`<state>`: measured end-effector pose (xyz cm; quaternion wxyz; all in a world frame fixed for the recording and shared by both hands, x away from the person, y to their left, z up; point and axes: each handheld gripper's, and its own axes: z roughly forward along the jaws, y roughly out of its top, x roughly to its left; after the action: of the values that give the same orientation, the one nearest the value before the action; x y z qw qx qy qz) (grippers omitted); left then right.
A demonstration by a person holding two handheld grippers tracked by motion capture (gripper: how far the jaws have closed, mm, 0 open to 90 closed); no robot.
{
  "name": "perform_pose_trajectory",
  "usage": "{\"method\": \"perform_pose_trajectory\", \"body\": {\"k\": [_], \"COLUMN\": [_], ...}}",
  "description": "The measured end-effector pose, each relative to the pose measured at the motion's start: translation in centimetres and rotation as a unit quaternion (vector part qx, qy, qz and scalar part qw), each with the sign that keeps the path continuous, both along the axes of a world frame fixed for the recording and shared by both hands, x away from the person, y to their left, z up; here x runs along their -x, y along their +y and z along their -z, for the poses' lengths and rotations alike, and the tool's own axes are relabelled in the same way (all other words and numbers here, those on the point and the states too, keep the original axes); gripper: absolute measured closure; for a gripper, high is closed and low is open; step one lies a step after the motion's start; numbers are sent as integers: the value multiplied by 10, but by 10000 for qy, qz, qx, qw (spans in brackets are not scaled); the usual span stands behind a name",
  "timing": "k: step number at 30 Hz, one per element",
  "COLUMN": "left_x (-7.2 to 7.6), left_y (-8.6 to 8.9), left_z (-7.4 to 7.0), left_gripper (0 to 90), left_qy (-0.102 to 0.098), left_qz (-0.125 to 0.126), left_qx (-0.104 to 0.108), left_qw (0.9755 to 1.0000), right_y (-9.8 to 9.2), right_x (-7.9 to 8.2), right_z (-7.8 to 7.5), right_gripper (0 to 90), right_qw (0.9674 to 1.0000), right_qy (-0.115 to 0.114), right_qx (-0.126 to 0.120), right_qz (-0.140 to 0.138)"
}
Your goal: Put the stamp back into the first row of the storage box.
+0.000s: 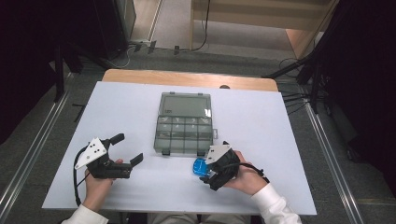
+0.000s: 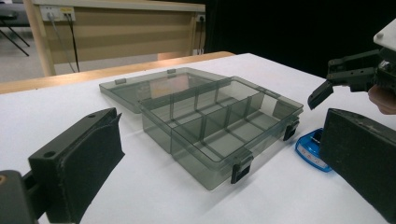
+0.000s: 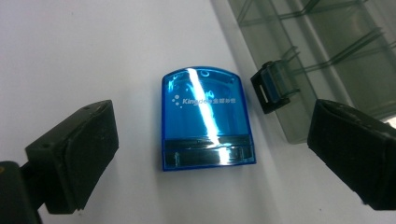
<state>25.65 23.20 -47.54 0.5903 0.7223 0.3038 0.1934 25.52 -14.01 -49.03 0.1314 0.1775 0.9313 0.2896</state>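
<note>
A: What do we have in the middle of the white table [image 1: 140, 112]?

B: We see a smoky clear organizer box [image 1: 183, 135], its lid [image 1: 184, 105] swung fully open and lying flat on the far side. The base is split into small compartments by dividers. In the left gripper view we look straight through its walls, and every compartment we can see there holds nothing.

A: And the blue thing?

B: A small blue translucent case [image 1: 200, 166] lies flat on the table just beside the box's near right corner, apart from it. The right gripper [image 1: 211, 169] hangs over it with its jaws spread wide, one on each side, neither touching the case.

A: What does the right gripper view add for us?

B: Up close, the case [image 3: 206, 119] carries white lettering and a bright glare stripe, and a clear band runs along one end. We also see one black latch [image 3: 273, 92] of the box right next to it.

A: And the left gripper view?

B: It shows both front latches hanging loose, and the case [image 2: 312, 150] partly hidden behind one jaw. The other gripper [image 2: 345, 77] appears at the right edge.

A: The left gripper [image 1: 127, 148]?

B: Held above bare table left of the box, jaws wide apart, gripping nothing.
</note>
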Motion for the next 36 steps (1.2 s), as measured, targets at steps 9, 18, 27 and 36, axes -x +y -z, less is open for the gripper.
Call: {"method": "perform_pose_trajectory", "body": {"k": [9,18,27,36], "left_x": [0,0,0,0], "left_y": [-1,-2,-2,-2], "left_z": [1,1,1,1], "left_gripper": [0,0,0,0], "left_qy": [18,29,27,40], "left_qz": [59,60,15,45], "left_qx": [-13,-14,-21,-6], "left_qw": [10000,10000,10000,10000], "right_y": [10,11,11,10], "right_x": [-6,-12,-16,-19], "right_z": [4,6,9,10], "right_gripper": [110,274,364,412], "right_qw": [9991,9979,9967,9960], "right_qy": [154,323,508,656], "right_qx": [357,537,585,527], "right_qz": [-143,-186,-229,-295]}}
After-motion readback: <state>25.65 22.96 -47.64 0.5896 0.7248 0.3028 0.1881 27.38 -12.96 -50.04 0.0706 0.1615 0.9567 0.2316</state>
